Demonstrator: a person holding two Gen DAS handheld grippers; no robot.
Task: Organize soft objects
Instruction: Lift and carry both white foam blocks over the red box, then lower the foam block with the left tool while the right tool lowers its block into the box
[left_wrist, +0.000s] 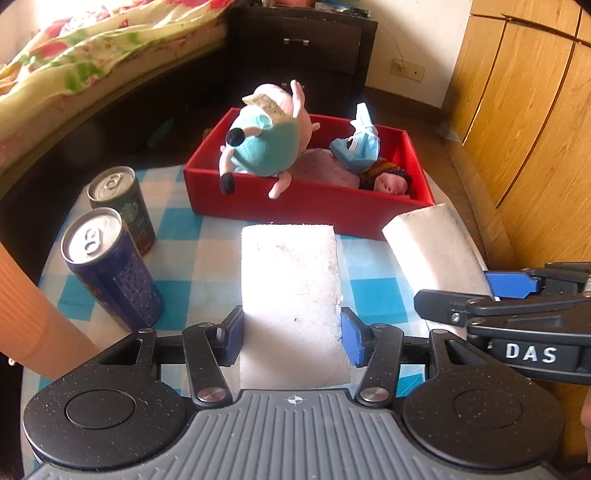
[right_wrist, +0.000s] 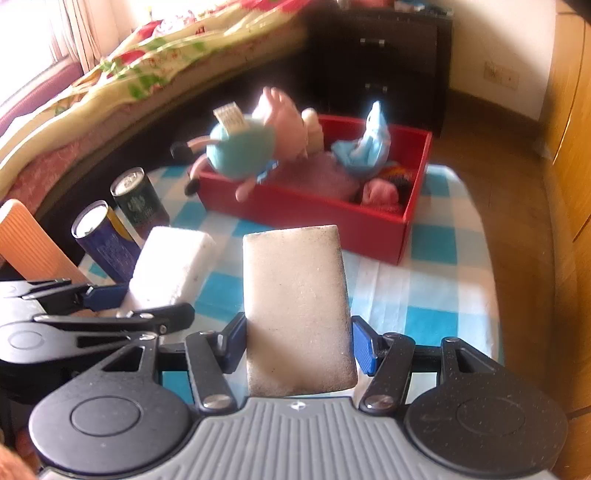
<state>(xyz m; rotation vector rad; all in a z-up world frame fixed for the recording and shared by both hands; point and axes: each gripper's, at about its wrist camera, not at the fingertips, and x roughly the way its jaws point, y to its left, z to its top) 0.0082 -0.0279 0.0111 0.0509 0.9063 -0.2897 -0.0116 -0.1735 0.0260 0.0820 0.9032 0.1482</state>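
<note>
A: Nearest the lens, the left tongs (left_wrist: 291, 334) are clamped on a white sponge block (left_wrist: 291, 295), blue pads pressing its two long sides. The right tongs (right_wrist: 298, 341) grip a greyer sponge block (right_wrist: 297, 314) the same way. Both blocks are held by their near ends, so most of each sticks out ahead of the pads.

B: So they can lever loose?

A: That's my worry. Foam gives under pressure, and a block held at one end could pivot or slip out if it bumps anything. The two tongs are also just beside each other, so one block could knock the other.

B: Where do they go?

A: Judging by the task, into the red box (left_wrist: 295, 206) across the checked tabletop (left_wrist: 207, 251). It's crowded already: a plush toy (left_wrist: 264, 147) sits on the left rim with limbs hanging over the wall, and a blue cloth (left_wrist: 356, 147) lies on other soft things inside.

B: Room for two more?

A: Tight. A block pushed in on the left could tip the toy out. One set on the pile may slide back over the wall.

B: Anything else?

A: Two cans (left_wrist: 110, 266) stand on the left of the tabletop, near the left tongs' path. A low swing could knock them over.
</note>
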